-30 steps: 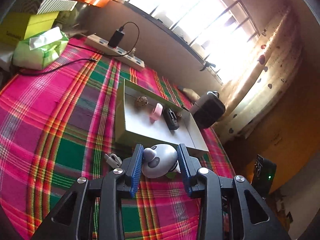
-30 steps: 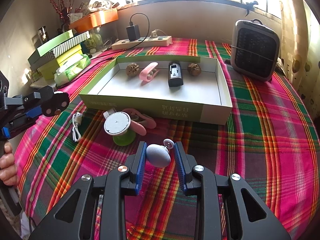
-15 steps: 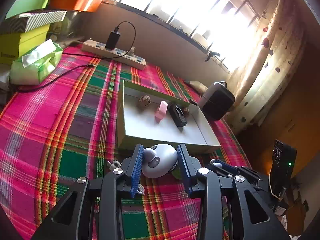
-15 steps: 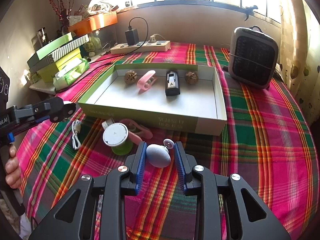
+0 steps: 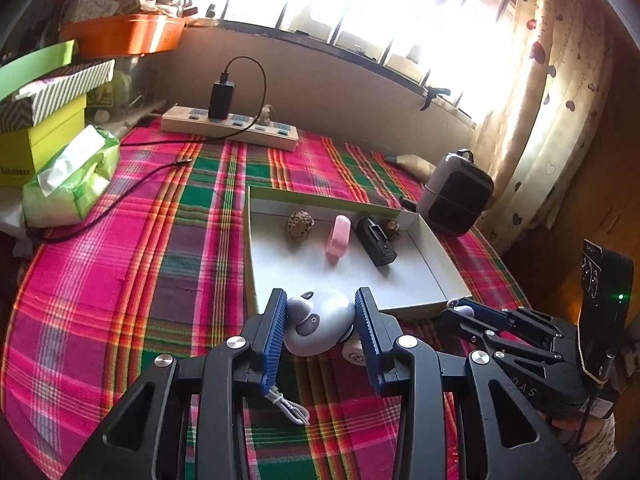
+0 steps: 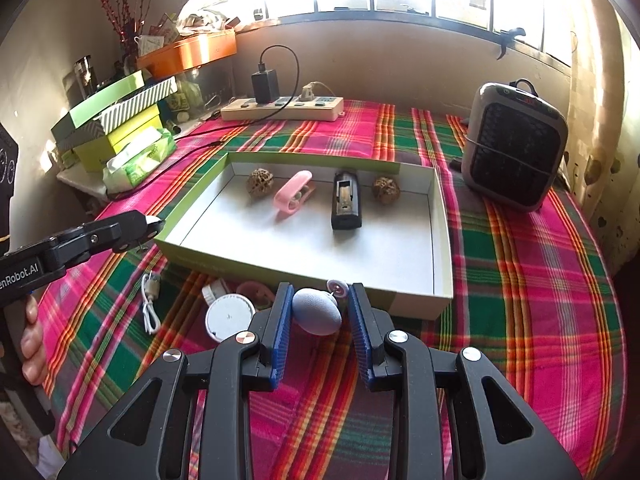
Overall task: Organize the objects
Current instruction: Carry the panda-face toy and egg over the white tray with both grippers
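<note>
The left gripper (image 5: pixel 320 322) is clamped on a smooth panda-faced case (image 5: pixel 318 326); the right gripper (image 6: pixel 318 312) grips a grey egg-shaped charm (image 6: pixel 316 311). Both hang before the box (image 6: pixel 442 240) at its 6 o'clock rim. Both appear light, rigid, slippery: grip at the widest point.

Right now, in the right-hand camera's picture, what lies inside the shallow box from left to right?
Brown textured ball → pink clip → black device → second brown ball.
</note>
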Tool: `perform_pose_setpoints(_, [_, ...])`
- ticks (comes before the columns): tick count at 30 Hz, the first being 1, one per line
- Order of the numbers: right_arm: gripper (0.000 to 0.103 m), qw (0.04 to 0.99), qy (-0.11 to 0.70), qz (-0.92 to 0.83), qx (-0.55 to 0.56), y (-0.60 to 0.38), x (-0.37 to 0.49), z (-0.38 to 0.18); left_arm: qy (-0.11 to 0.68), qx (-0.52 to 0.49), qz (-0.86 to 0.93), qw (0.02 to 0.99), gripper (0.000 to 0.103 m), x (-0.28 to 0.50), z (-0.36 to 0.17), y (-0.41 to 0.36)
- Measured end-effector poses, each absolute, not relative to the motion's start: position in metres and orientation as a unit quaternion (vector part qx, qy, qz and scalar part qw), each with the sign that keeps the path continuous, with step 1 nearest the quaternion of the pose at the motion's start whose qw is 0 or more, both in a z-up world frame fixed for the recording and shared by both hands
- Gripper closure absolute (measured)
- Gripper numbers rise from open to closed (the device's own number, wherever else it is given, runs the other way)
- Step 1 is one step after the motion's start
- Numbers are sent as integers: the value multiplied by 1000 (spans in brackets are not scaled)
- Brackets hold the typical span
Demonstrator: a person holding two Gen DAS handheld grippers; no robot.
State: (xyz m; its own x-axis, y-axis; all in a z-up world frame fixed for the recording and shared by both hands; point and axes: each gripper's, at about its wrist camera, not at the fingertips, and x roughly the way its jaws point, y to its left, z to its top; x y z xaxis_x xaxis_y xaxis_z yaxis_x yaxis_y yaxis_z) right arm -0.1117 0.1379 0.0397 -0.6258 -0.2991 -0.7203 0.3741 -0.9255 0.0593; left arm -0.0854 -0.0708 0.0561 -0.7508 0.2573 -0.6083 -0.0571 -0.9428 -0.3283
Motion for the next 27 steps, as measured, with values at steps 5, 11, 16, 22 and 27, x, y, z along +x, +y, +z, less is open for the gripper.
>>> perform_pose_setpoints(5, [73,187,54,-900,391,133,-123,39,-123,-348,926,79,70,-101,55,-66])
perform_pose_setpoints(11, [73,190,57,-898,392,127,-140,39,-90,-346,931,77,70,-117,58,-59])
perform_pose_setpoints(16, [73,190,61,-898,393,124,-153,39,-74,-347,932,74,70,-130,57,-54])
perform_pose_setpoints(22, [73,190,53,-896,397,125,-170,36,-71,-355,929,74,70,-144,51,-53])
perform_pose_setpoints(27, [73,195,57,-894,398,121,-183,33,-70,-366,925,72,70,-156,43,-54])
